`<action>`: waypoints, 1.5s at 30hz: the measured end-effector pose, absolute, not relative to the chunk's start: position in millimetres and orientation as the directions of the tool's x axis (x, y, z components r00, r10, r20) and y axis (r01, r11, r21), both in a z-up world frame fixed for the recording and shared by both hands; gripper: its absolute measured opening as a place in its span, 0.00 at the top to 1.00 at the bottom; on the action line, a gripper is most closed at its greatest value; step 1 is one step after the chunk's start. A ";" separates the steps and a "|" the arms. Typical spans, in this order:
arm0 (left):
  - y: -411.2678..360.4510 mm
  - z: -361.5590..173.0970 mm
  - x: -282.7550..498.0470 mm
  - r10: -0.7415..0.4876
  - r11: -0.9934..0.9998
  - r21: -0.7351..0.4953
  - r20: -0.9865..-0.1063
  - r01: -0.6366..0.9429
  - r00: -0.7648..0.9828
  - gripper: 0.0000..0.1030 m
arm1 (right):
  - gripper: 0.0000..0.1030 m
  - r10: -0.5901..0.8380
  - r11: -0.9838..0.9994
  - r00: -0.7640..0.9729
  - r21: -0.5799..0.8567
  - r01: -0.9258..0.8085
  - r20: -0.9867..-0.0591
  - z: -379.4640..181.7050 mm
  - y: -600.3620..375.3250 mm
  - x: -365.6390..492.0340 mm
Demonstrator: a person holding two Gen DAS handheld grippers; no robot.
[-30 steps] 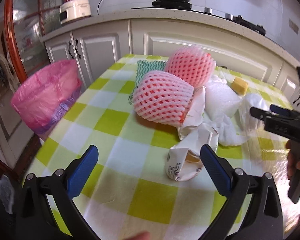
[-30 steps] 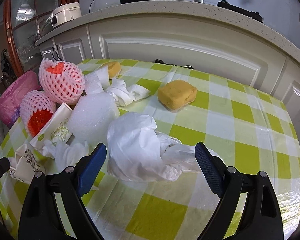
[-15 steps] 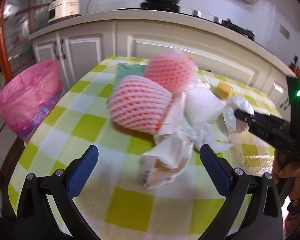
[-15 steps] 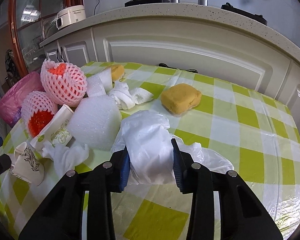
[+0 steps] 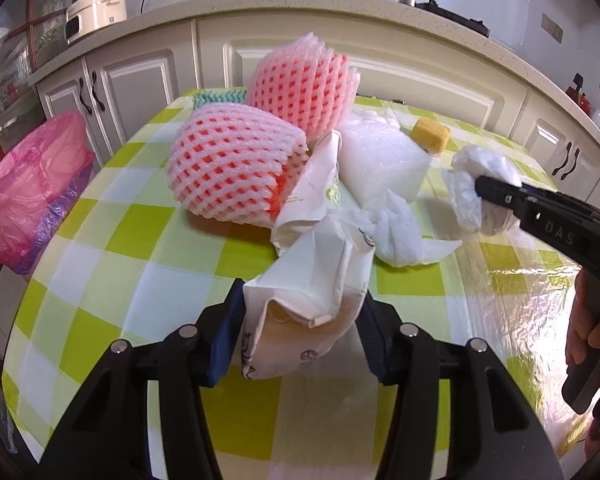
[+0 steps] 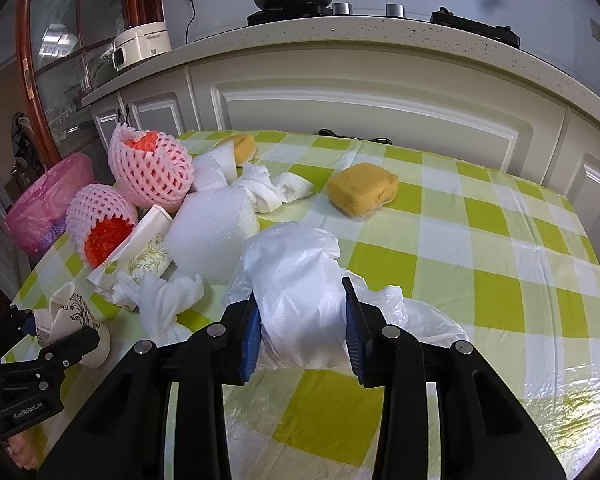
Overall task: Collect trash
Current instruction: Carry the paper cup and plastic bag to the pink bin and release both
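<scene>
White cup now pinched in left claw.

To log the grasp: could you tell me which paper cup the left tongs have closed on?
The crushed cup nearest the camera; the other cup leans on the netted fruit.

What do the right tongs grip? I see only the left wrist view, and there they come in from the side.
Observer: The right tongs have just closed on the crumpled white plastic bag. Both blue pads press on its sides.
Operator: Is there only one sponge?
Observer: No. Besides the yellow sponge that lies in the open, a second sponge lies behind the white foam sheets, past the upper foam net.
</scene>
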State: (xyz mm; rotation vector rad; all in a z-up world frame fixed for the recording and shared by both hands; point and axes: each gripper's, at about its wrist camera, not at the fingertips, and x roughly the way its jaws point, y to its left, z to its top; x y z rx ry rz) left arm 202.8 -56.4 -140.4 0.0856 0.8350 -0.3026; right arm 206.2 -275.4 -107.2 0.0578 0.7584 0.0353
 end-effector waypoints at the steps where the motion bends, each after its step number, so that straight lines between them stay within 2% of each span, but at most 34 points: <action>1: -54.5 -138.1 200.3 -0.229 0.955 -0.041 -0.733 0.295 0.640 0.50 | 0.65 0.057 0.998 0.726 0.066 -0.017 -0.685 -106.2 -272.5 203.8; 14: 27.0 -103.7 165.4 -0.143 0.988 -0.044 -0.646 0.150 0.750 0.50 | 0.65 0.145 0.987 0.762 0.042 -0.153 -0.631 -69.4 -200.9 166.6; 23: 90.0 -68.6 147.5 -0.060 0.998 -0.047 -0.571 0.040 0.819 0.50 | 0.65 0.260 0.957 0.759 0.056 -0.285 -0.597 -44.3 -138.8 168.4; 35: 169.7 -26.8 180.2 0.113 0.990 -0.021 -0.497 -0.142 0.860 0.50 | 0.65 0.430 0.885 0.726 0.091 -0.457 -0.537 -13.8 -42.5 239.3; 45: 261.6 -13.0 266.5 0.157 0.961 -0.128 -0.477 -0.245 0.865 0.50 | 0.65 0.555 0.809 0.649 0.157 -0.566 -0.520 -10.5 50.3 342.0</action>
